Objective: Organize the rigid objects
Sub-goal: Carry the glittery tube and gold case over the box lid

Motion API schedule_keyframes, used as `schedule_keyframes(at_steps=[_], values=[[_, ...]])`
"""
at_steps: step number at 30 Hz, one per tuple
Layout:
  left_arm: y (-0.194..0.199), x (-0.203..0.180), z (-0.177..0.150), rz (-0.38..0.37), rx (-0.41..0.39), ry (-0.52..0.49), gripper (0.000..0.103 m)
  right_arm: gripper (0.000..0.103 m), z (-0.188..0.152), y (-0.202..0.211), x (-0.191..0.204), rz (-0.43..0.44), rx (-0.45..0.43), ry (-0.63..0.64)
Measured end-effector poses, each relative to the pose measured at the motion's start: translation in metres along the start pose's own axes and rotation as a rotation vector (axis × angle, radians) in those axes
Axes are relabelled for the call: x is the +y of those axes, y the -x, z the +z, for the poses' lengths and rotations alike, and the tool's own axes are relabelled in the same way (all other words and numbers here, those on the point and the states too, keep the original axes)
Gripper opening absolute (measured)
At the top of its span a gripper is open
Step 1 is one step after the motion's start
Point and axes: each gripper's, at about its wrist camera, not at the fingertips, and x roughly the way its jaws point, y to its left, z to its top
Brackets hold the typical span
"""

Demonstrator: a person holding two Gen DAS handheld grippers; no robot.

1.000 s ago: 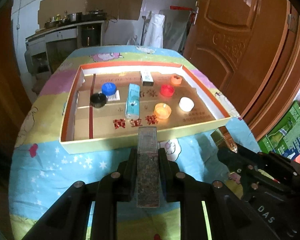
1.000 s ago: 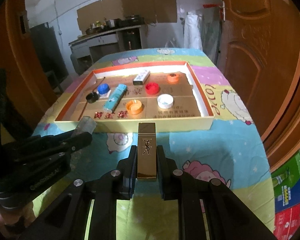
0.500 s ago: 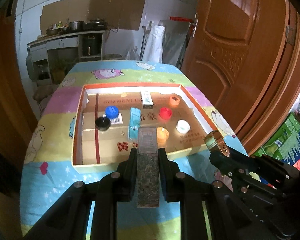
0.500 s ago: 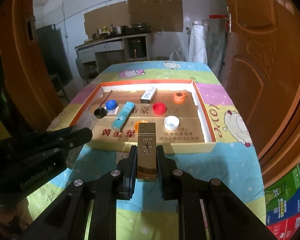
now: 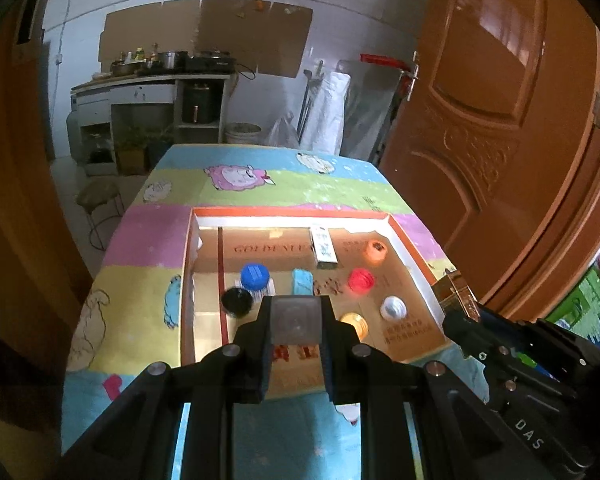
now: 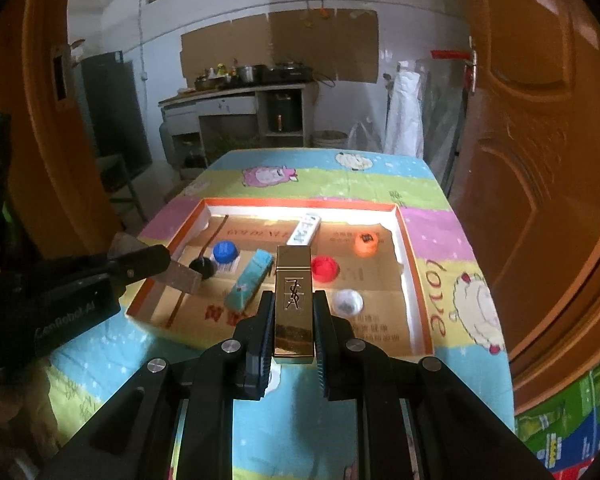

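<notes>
Left gripper [image 5: 296,354]: clamped on the grey bar [image 5: 295,322], long axis along your fingers. Right gripper [image 6: 294,336]: clamped on the gold case [image 6: 294,300], likewise. Tray [image 6: 414,280]: ahead and below both; your left sits nearer its left wall.

Two tong-mounted fisheye views, both angled down over the near end of the counter toward the kitchen wall.

The left wrist view looks along the left tongs [image 5: 295,354] from near and above the shallow orange-rimmed cardboard tray [image 5: 414,250], with the right tongs [image 5: 466,322] at its right edge. The right wrist view looks along the right tongs [image 6: 293,332] from slightly further right, with the left tongs [image 6: 156,262] at its left. Both share the tray [image 6: 410,248], the cartoon-print cloth-covered counter [image 6: 332,178] and the brown wooden door [image 6: 540,128].
</notes>
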Motion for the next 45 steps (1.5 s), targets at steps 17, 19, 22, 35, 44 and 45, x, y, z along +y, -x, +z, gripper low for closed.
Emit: schedule_keyframes(at_steps=[17, 19, 22, 35, 44, 45], values=[[-0.027, 0.007, 0.038, -0.01, -0.036, -0.014, 0.02, 0.018, 0.031, -0.04, -0.006, 0.026, 0.0, 0.011], [-0.035, 0.008, 0.046, -0.01, -0.034, -0.011, 0.02, 0.018, 0.033, -0.045, -0.007, 0.025, 0.001, 0.013], [-0.049, 0.009, 0.056, -0.025, -0.022, 0.0, 0.02, 0.018, 0.035, -0.048, -0.008, 0.027, 0.002, 0.012], [-0.103, 0.002, 0.08, -0.046, 0.035, 0.01, 0.02, 0.018, 0.055, -0.089, -0.048, 0.02, 0.041, -0.041], [-0.134, 0.004, 0.077, -0.041, 0.171, -0.006, 0.02, 0.018, 0.058, -0.122, -0.057, 0.034, 0.089, -0.031], [-0.137, 0.004, 0.077, -0.038, 0.183, -0.011, 0.02, 0.018, 0.058, -0.124, -0.057, 0.035, 0.09, -0.029]])
